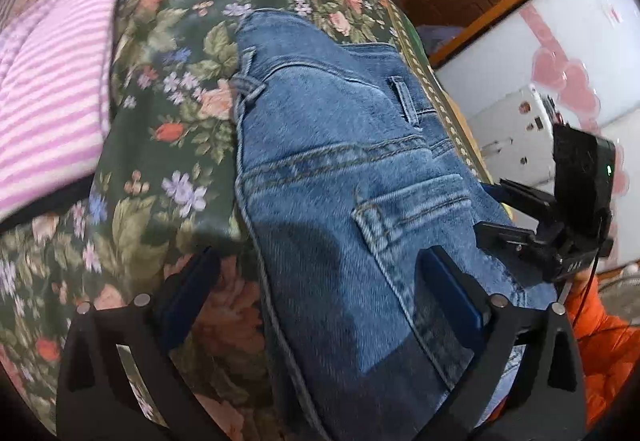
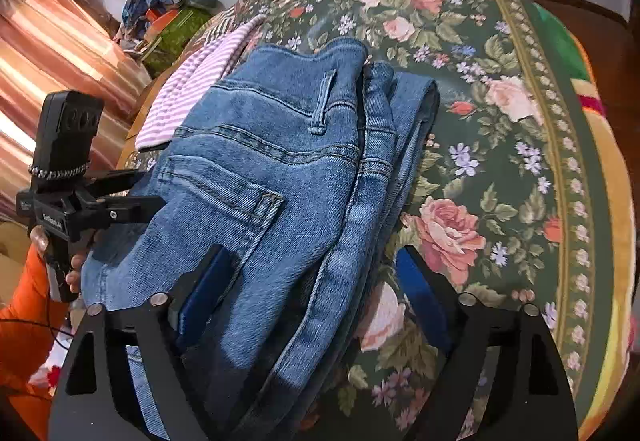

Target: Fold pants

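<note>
Blue jeans (image 1: 340, 169) lie folded on a dark green floral bedspread (image 1: 168, 81), back pocket and belt loop facing up; they also show in the right wrist view (image 2: 272, 181), with the folded layers stacked along their right edge. My left gripper (image 1: 320, 273) is open, its fingers straddling the jeans' left edge just above the fabric. My right gripper (image 2: 316, 269) is open, its fingers straddling the jeans' folded right edge. The right gripper shows in the left wrist view (image 1: 516, 217) at the jeans' right side. The left gripper shows in the right wrist view (image 2: 132, 197) at the jeans' left side.
A pink and white striped cloth (image 1: 52, 101) lies on the bed left of the jeans, also in the right wrist view (image 2: 192, 101). An orange sleeve (image 1: 604, 337) is at the right. A white cabinet (image 1: 540, 41) stands beyond the bed. Curtains (image 2: 52, 53) and piled clothes (image 2: 168, 13) are at the left.
</note>
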### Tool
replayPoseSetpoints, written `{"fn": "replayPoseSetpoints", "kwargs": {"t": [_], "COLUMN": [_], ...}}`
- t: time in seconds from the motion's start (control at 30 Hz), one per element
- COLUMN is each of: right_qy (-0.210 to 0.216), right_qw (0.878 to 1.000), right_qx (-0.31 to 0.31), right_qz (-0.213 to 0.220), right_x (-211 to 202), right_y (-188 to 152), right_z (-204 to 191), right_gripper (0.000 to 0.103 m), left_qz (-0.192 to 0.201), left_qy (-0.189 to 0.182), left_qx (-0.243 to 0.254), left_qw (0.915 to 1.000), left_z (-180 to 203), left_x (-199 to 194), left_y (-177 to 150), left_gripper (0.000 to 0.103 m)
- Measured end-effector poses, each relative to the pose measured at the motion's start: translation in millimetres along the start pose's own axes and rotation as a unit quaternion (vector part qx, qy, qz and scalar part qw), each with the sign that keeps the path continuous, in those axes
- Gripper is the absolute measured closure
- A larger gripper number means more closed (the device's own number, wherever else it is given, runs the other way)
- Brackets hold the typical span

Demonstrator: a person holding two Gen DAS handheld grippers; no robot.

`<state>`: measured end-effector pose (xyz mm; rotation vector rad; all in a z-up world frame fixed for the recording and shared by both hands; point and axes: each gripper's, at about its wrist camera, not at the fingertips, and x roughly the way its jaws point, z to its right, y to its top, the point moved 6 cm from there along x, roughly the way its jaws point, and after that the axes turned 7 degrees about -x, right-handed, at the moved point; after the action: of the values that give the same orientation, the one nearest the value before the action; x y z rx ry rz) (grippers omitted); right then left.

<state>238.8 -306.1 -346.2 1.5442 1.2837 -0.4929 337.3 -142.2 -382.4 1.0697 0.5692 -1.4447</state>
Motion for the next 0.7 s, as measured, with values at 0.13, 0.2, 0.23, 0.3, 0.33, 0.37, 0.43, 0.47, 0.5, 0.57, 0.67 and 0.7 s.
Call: {"fn": "replayPoseSetpoints", "kwargs": {"t": [0.13, 0.2, 0.23, 0.3, 0.33, 0.37, 0.43, 0.47, 0.5, 0.57, 0.67, 0.7], "right_qy": [0.045, 0.052, 0.051, 0.054, 0.055, 0.055, 0.05, 0.047, 0.045, 0.041, 0.03, 0.025], "right_qw": [0.999, 0.999, 0.999, 0.998, 0.998, 0.998, 0.999, 0.999, 0.999, 0.999, 0.999, 0.999], "right_qx": [0.018, 0.014, 0.009, 0.005, 0.003, 0.002, -0.004, -0.008, -0.01, -0.01, -0.019, -0.025], "right_qz": [-0.01, -0.011, -0.012, -0.015, -0.016, -0.016, -0.015, -0.014, -0.012, -0.007, 0.005, 0.009], "right_x": [10, 14, 14, 16, 17, 17, 16, 17, 15, 11, 3, -1], "right_y": [0, 0, 0, 2, 3, 4, 7, 11, 11, 12, 15, 16], "right_z": [5, 5, 4, 1, 1, -1, -4, -5, -7, -6, -5, -7], "right_gripper": [0.017, 0.014, 0.013, 0.013, 0.014, 0.015, 0.023, 0.024, 0.028, 0.035, 0.05, 0.054], "left_qz": [-0.012, -0.017, -0.017, -0.016, -0.016, -0.016, -0.01, -0.007, -0.001, 0.007, 0.021, 0.024], "left_qy": [-0.012, -0.02, -0.022, -0.027, -0.028, -0.029, -0.021, -0.022, -0.021, -0.015, -0.001, 0.003], "left_qx": [0.01, 0.012, 0.015, 0.019, 0.024, 0.03, 0.036, 0.038, 0.04, 0.044, 0.059, 0.064], "left_qw": [0.9998, 0.9996, 0.9995, 0.9993, 0.9992, 0.999, 0.9991, 0.999, 0.999, 0.9989, 0.998, 0.9976], "left_z": [2, 3, 5, 10, 13, 16, 19, 20, 20, 21, 27, 29], "left_x": [8, 11, 12, 16, 17, 16, 14, 12, 8, 4, -4, -7], "left_y": [6, 10, 11, 15, 16, 16, 17, 17, 16, 16, 16, 15], "left_gripper": [0.0, 0.0, 0.0, 0.0, 0.002, 0.005, 0.008, 0.013, 0.018, 0.025, 0.03, 0.031]}}
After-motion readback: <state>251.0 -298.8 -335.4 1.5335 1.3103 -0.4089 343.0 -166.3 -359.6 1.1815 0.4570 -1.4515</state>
